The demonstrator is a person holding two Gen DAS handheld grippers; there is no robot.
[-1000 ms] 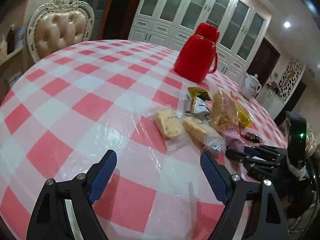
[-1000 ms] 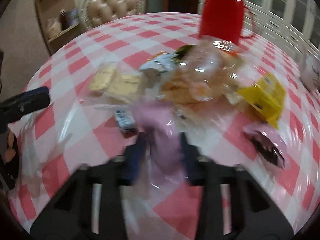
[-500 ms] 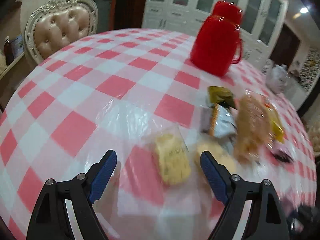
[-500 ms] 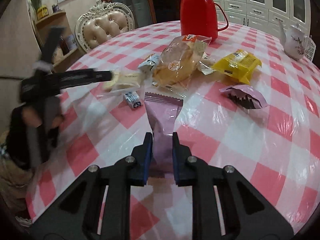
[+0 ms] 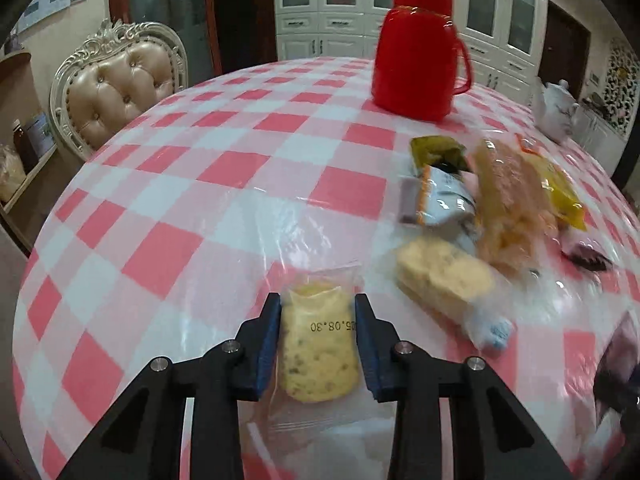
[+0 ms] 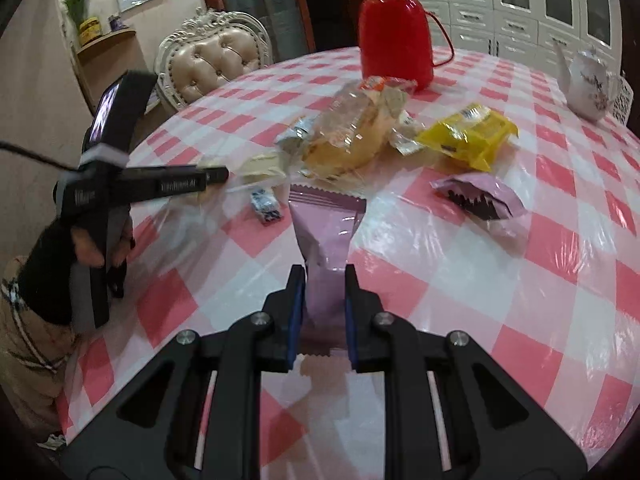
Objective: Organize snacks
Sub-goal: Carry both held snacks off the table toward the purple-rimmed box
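Left wrist view: left gripper [image 5: 318, 334]; its blue-padded jaws have just been closing and now press both sides of a clear-wrapped yellow cake [image 5: 318, 344], soft and speckled, a date stamped on its crinkled film; it lies on the table nearer the camera than the red flask [image 5: 416, 60]
Right wrist view: right gripper [image 6: 323, 312]; jaws drawn in as far as they go, pinching the lower part of a mauve snack pouch [image 6: 326, 236], matte foil, zigzag-cut top edge, pinched inward at the pads; its upper end points toward the red flask [image 6: 394, 28]
Landmark: red flask; glossy plastic, rounded body, domed cap, thin loop handle; upright on the far side of the table
Table [image 6: 520, 300]: round; pink-and-white check cloth under a shiny clear cover, wrinkled in places
Snack heap: between the red flask and the grippers; a large clear bag of golden pastry [image 6: 356, 132]; a crumpled yellow packet [image 6: 468, 136] to its right; a second mauve pouch [image 6: 480, 196] nearer the camera than the yellow one; a small blue-and-white sweet [image 6: 265, 205]
Left hand [image 6: 90, 248]: in a dark fingerless glove, on the left gripper's handle, left of the heap
Teapot [image 6: 588, 80]: white glazed, floral print; right of the red flask
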